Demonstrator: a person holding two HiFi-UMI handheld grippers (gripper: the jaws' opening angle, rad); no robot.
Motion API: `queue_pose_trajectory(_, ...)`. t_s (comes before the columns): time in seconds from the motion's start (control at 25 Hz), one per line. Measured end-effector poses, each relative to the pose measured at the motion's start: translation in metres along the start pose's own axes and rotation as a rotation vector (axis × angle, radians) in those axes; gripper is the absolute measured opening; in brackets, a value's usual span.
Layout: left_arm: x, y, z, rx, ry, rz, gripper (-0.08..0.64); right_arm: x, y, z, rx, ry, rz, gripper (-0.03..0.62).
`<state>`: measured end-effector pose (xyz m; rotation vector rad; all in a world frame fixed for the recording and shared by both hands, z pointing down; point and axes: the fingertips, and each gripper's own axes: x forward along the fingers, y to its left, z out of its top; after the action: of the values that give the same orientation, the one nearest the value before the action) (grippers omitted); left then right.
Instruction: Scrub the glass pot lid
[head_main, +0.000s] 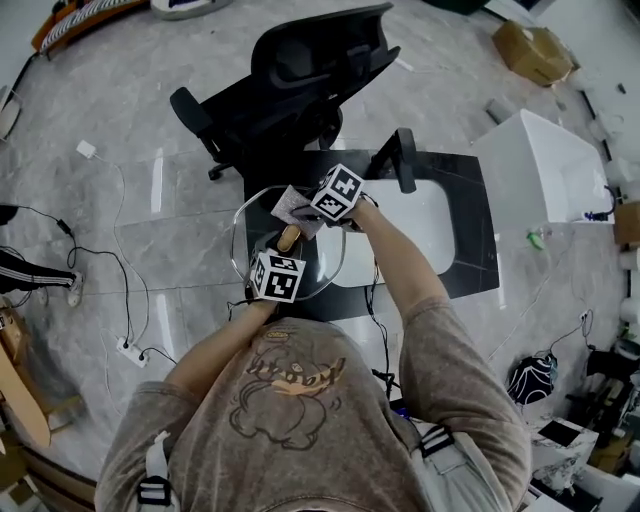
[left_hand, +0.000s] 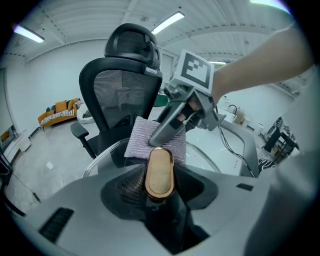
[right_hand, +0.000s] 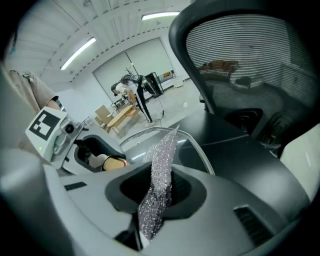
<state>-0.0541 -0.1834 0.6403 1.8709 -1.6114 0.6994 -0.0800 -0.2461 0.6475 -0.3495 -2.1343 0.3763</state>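
Glass lid — left tongs clamp its wooden knob, right tongs pinch glittery cloth

The glass lid is round and clear with a thin metal rim, and from above it shows as almost a full circle. Its oval knob, tan with a coppery edge, sits clamped between the jaws of the left gripper, so the lid is held by the knob. A glittery silver-lilac pad is pinched edge-on in the right gripper. The pad's free end lies against the glass just beyond the knob.
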Motion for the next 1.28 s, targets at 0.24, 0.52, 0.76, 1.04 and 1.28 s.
queue_pose_trajectory(0.24,-0.001,0.002,0.001,-0.005,0.021,-0.02,0.189,-0.021,0.015,-0.034,0.059,-0.046,-0.055,0.082)
queue_pose_trajectory(0.52,0.002,0.002,-0.001,0.015,0.077,-0.064,0.187,-0.03,0.047,-0.069,0.136,-0.103,-0.163,0.081)
queue_pose_trajectory(0.76,-0.001,-0.001,0.0,0.047,0.176,-0.142,0.187,-0.026,0.08,-0.083,0.277,-0.171,-0.281,0.081)
queue_pose_trajectory(1.04,0.0,-0.002,0.0,0.044,0.277,-0.199,0.189,-0.001,0.119,-0.086,0.414,-0.224,-0.374,0.081)
queue_pose_trajectory(1.28,-0.002,-0.016,-0.007,-0.012,0.35,-0.277,0.188,0.028,0.137,-0.068,0.457,-0.225,-0.421,0.081)
